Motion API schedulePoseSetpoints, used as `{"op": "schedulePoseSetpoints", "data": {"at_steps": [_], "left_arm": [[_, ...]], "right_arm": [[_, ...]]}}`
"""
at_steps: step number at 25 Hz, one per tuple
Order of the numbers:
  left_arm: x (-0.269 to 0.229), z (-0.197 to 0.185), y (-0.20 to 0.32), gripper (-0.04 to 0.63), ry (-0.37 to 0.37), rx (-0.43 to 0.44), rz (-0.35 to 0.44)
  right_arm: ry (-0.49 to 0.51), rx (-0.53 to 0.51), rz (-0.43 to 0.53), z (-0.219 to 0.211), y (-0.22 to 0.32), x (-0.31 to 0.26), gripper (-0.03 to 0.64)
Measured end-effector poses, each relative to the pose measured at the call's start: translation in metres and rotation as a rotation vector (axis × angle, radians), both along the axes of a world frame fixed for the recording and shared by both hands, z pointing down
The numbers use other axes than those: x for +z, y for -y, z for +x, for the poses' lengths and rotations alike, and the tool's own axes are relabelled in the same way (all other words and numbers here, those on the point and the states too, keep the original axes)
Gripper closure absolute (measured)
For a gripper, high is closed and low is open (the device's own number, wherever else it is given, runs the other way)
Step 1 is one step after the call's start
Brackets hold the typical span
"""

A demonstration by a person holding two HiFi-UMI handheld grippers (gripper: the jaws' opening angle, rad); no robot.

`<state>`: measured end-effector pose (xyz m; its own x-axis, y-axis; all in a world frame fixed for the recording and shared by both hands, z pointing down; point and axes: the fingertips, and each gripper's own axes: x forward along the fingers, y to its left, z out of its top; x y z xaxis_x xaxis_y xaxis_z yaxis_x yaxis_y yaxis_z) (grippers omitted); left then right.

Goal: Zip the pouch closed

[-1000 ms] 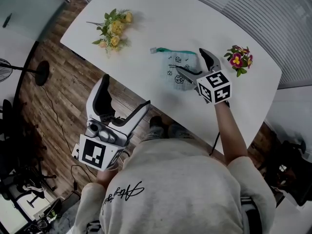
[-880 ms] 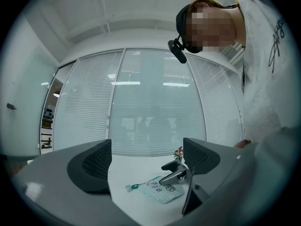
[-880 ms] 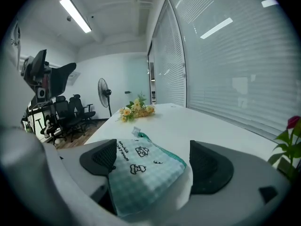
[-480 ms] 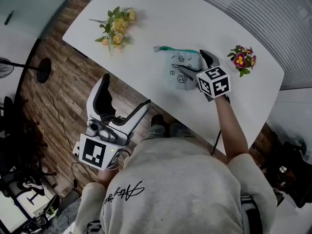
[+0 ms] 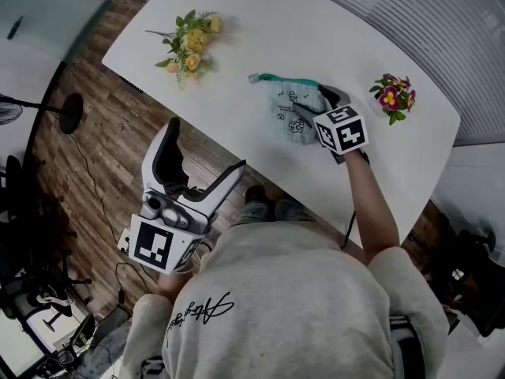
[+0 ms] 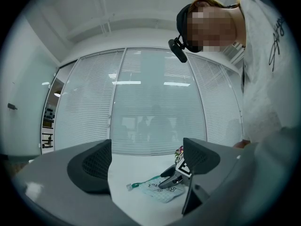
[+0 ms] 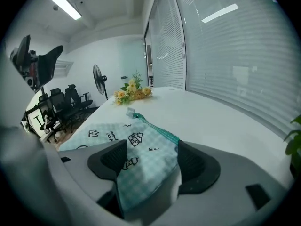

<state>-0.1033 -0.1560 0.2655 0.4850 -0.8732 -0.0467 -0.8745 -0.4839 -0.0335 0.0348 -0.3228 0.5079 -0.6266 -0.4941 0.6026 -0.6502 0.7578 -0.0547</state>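
A mint checked pouch (image 5: 289,106) with small drawings lies flat on the white table (image 5: 260,22). Its teal zipper runs along the far edge to a white pull tab (image 5: 253,78) at the left end. My right gripper (image 5: 310,103) is down at the pouch's right end, and its jaws are closing with that end between them. In the right gripper view the pouch (image 7: 136,145) fills the gap between the pads, and the tab (image 7: 130,111) lies beyond. My left gripper (image 5: 205,146) hangs open and empty off the table's near edge. From the left gripper (image 6: 148,159) the pouch (image 6: 162,192) shows far off.
A bunch of yellow flowers (image 5: 188,47) lies at the table's left end. A small pink flower sprig (image 5: 390,95) sits just right of the right gripper. Wooden floor, a standing fan (image 7: 98,74) and office chairs lie beyond the table.
The right gripper has sunk onto the pouch's right end and its jaws have narrowed round it. The left gripper has stayed where it was.
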Motion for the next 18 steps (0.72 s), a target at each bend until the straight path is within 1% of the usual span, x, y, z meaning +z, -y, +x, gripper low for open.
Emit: {"op": "schedulePoseSetpoints", "data": {"at_steps": [1,3,5,6,9,10,13,14,16,17,18], "left_arm": [[-0.0001,-0.0004,0.0002,0.138,0.000,0.000,0.002],[-0.0003,-0.0012,0.0001,0.138,-0.004,0.000,0.003],[-0.0005,-0.0019,0.0000,0.138,-0.006,-0.001,0.002],[-0.0005,-0.0020,0.0000,0.138,-0.006,0.000,0.002],[-0.0006,-0.0015,-0.0005,0.139,-0.006,0.003,0.001],[-0.0005,-0.0013,-0.0006,0.140,-0.006,0.005,0.000],[-0.0007,-0.0005,-0.0009,0.140,-0.004,0.010,0.001],[-0.0013,-0.0002,-0.0011,0.140,-0.003,0.011,0.003],[-0.0028,0.0002,-0.0015,0.138,-0.003,0.012,0.007],[-0.0033,0.0001,-0.0018,0.139,-0.002,0.012,0.008],[-0.0040,0.0000,-0.0020,0.139,-0.002,0.011,0.010]], "right_arm": [[-0.022,-0.004,0.008,0.0001,-0.0003,0.0016,0.298],[-0.057,-0.016,0.027,-0.0006,-0.0019,0.0042,0.307],[-0.090,-0.030,0.048,-0.0015,-0.0031,0.0066,0.333],[-0.102,-0.034,0.055,-0.0017,-0.0034,0.0076,0.345],[-0.119,-0.040,0.065,-0.0011,-0.0037,0.0082,0.350],[-0.127,-0.044,0.074,-0.0003,-0.0036,0.0081,0.368],[-0.169,-0.056,0.128,0.0027,-0.0024,0.0091,0.496],[-0.182,-0.061,0.141,0.0031,-0.0025,0.0099,0.520],[-0.205,-0.075,0.154,0.0032,-0.0035,0.0103,0.530],[-0.223,-0.086,0.161,0.0036,-0.0041,0.0103,0.555],[-0.241,-0.096,0.167,0.0042,-0.0047,0.0105,0.601]]}}
